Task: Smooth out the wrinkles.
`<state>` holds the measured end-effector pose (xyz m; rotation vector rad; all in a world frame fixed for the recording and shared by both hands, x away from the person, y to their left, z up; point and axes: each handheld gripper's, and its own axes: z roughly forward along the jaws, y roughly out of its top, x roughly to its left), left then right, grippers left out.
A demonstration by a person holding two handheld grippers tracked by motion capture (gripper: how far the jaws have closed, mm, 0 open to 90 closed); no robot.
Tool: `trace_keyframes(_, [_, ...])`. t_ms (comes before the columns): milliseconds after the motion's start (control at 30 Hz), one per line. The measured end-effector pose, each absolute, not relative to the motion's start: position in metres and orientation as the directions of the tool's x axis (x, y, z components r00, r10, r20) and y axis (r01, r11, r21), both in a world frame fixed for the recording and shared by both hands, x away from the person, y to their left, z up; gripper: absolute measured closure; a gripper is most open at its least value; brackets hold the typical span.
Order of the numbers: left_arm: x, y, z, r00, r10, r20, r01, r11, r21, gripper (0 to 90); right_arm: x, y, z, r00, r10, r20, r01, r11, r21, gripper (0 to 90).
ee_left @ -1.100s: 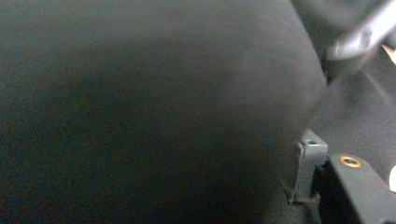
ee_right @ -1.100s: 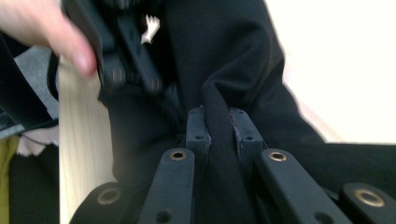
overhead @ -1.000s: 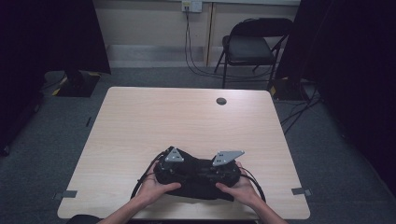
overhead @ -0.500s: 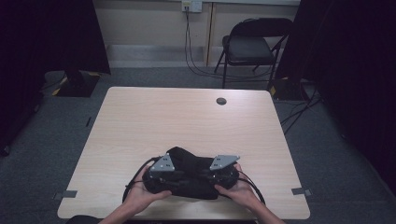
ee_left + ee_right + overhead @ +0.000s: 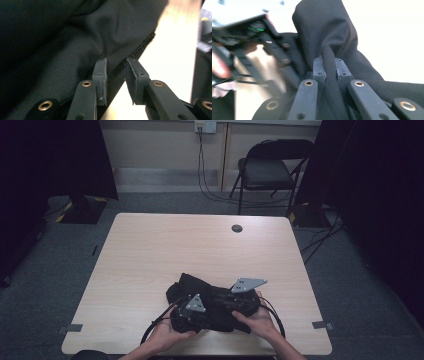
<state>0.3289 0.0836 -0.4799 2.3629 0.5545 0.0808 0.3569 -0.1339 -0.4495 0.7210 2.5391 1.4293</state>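
Dim room with grey carpet, a black folding metal chair (image 5: 270, 170) at the far wall, and a pale wood-laminate counter (image 5: 165, 250) with a round black cable port (image 5: 237, 228) near its far edge. On the counter's near edge lies a crumpled black fabric garment (image 5: 210, 300), bunched between the two hand-held tools.

Left gripper (image 5: 116, 75): its jaws have just been closing. A stitched hem of the garment (image 5: 62, 42) runs slantwise through the gap between them. The left pad lies against the cloth, the right pad stands just clear of it, so a narrow slot remains and the hem is not yet pinched. Bare counter shows beyond the right jaw.

Right gripper (image 5: 329, 70): jaws drawn close together, pinching a raised fold of the garment (image 5: 329, 30) that rises straight up from between the pads. Left of these jaws, blurred, sits the other tool in its hand.

In the high view the left gripper (image 5: 192, 307) and right gripper (image 5: 240, 295) sit against the cloth, a hand behind each.
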Motion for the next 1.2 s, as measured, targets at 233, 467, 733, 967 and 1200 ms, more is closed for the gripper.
trace_keyframes(233, [0.326, 0.080, -0.483, 0.894, 0.445, -0.046, 0.357, -0.648, 0.673, 73.1, 0.332, -0.133, -0.465, -0.867, 0.476, 0.152, 0.397, 0.472, 0.787, 81.9])
trace_keyframes(467, [0.325, 0.091, -0.476, 0.893, 0.440, -0.089, 0.383, -0.642, 0.665, 68.5, 0.330, -0.128, -0.480, -0.883, 0.467, 0.041, 0.322, 0.541, 0.777, 82.5])
trace_keyframes(733, [0.327, 0.103, -0.424, 0.901, 0.430, -0.062, 0.295, -0.501, 0.814, 63.9, 0.369, -0.134, -0.487, -0.857, 0.515, 0.019, 0.319, 0.501, 0.805, 82.2])
trace_keyframes(967, [0.371, 0.092, -0.407, 0.912, 0.408, -0.048, 0.252, -0.464, 0.849, 59.5, 0.366, -0.136, -0.484, -0.851, 0.518, 0.084, 0.359, 0.457, 0.814, 73.0])
trace_keyframes(1200, [0.413, 0.099, -0.440, 0.859, 0.511, -0.009, 0.323, -0.529, 0.784, 58.8, 0.352, -0.143, -0.470, -0.849, 0.518, 0.106, 0.375, 0.449, 0.811, 59.9])
